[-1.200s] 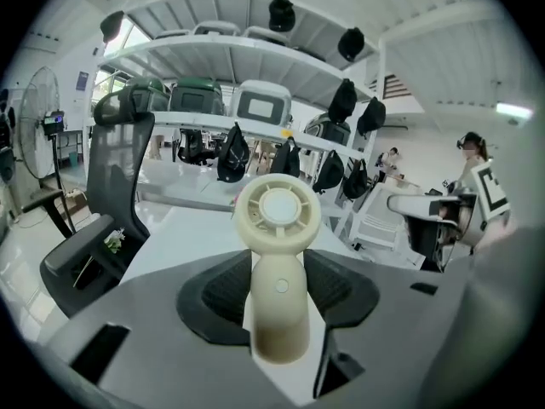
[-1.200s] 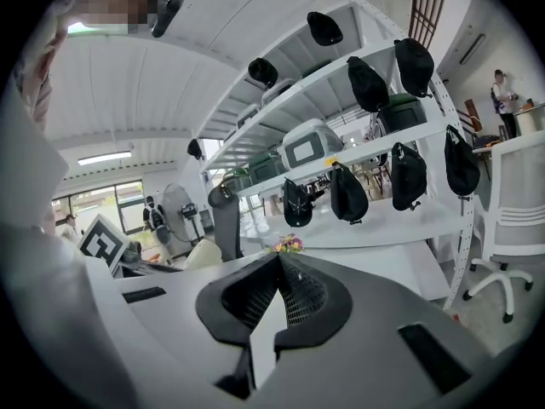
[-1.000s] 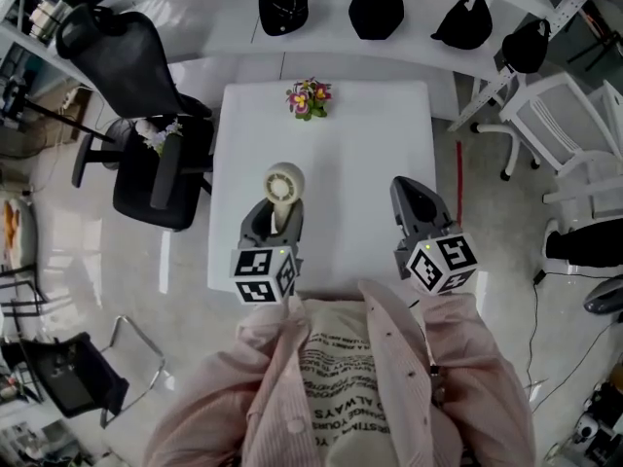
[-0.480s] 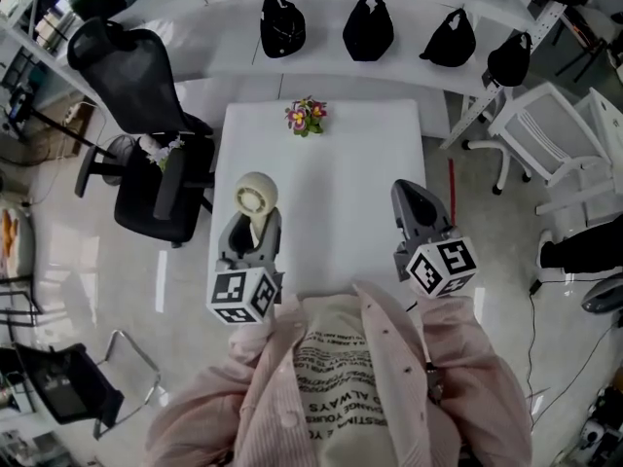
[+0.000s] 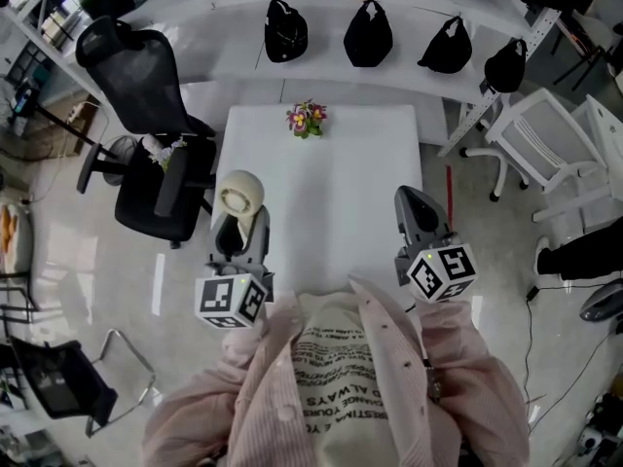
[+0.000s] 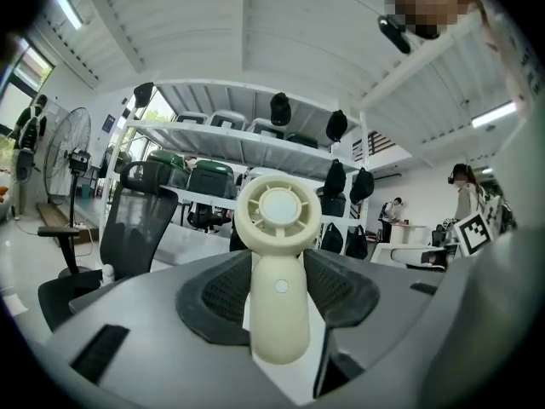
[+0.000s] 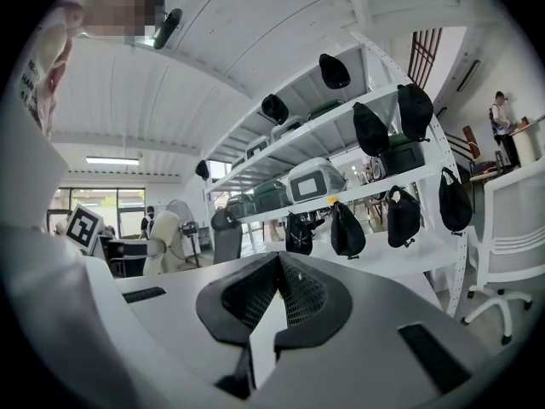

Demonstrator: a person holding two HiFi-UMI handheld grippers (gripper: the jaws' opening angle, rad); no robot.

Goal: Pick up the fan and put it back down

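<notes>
The cream handheld fan (image 5: pixel 239 195) hangs in the air over the left edge of the white table (image 5: pixel 331 163), round head up. My left gripper (image 5: pixel 239 222) is shut on its handle. In the left gripper view the fan (image 6: pixel 277 262) stands upright between the dark pads of the left gripper (image 6: pixel 277 295), its round grille facing the camera. My right gripper (image 5: pixel 411 202) hovers over the table's right front edge, shut with nothing in it. In its own view the right gripper (image 7: pixel 274 290) has its jaws together, and the fan (image 7: pixel 164 241) shows far left.
A small pot of flowers (image 5: pixel 307 118) stands at the table's far edge. A black office chair (image 5: pixel 146 76) is close on the left, a white chair (image 5: pixel 545 134) on the right. Black bags (image 5: pixel 368 32) hang along the shelf behind the table.
My left gripper has risen with the fan and drifted left, off the table's middle towards its left edge. The right gripper has lifted slightly.
</notes>
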